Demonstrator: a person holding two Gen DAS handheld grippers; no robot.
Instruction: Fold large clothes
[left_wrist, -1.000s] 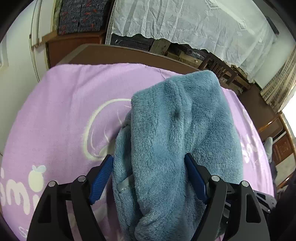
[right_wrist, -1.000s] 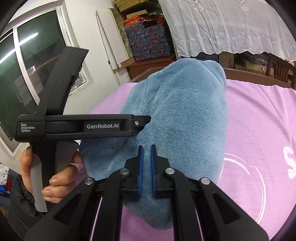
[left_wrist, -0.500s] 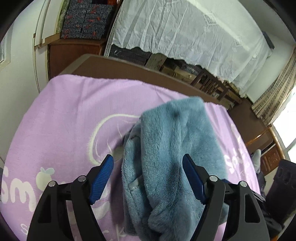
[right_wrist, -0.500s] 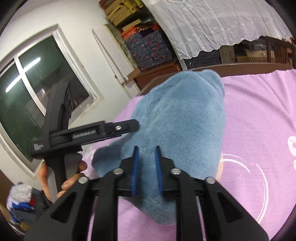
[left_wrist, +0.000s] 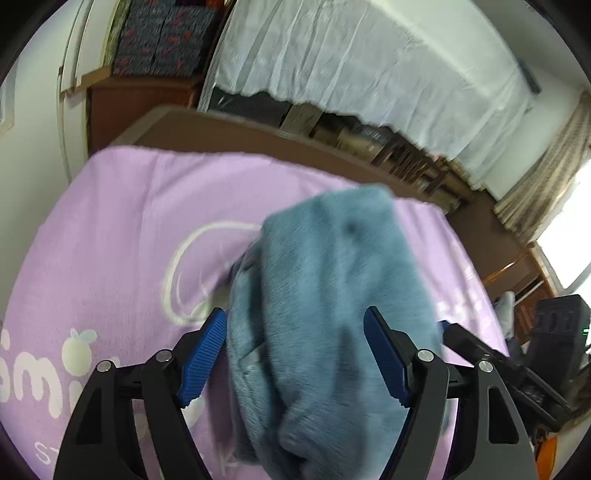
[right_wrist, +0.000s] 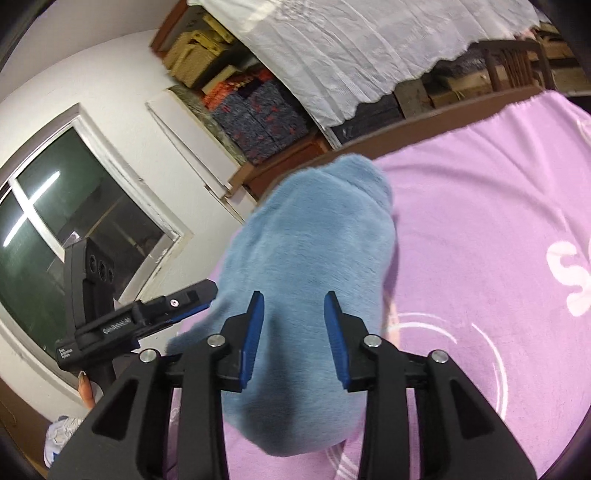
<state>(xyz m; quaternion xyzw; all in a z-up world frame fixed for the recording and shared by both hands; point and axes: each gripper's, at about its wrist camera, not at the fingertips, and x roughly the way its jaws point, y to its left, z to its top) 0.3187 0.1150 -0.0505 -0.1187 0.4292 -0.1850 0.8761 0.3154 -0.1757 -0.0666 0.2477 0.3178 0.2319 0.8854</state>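
Observation:
A folded blue fleece garment (left_wrist: 332, 295) lies on the purple blanket (left_wrist: 122, 229). In the left wrist view my left gripper (left_wrist: 295, 354) stands wide open above the garment's near end. The fleece shows between the blue pads (left_wrist: 203, 354), which do not squeeze it. In the right wrist view the garment (right_wrist: 314, 240) lies ahead on the blanket (right_wrist: 480, 221). My right gripper (right_wrist: 293, 332) hangs over its near end with the jaws opening and nothing pinched between them. The left gripper's black body (right_wrist: 147, 317) is at the garment's left side, held by a hand (right_wrist: 86, 391).
A brown wooden edge (left_wrist: 258, 129) borders the blanket at the far side. Behind it hang a white lace cloth (left_wrist: 369, 66) over stacked goods and patterned boxes (left_wrist: 162, 37). A dark window (right_wrist: 55, 229) is on the left wall. A wooden chair (right_wrist: 513, 62) stands beyond.
The right jaws went from shut to parted, and that gripper rolled and drew away from the left one. The left gripper lifted back a little, so the garment looks smaller.

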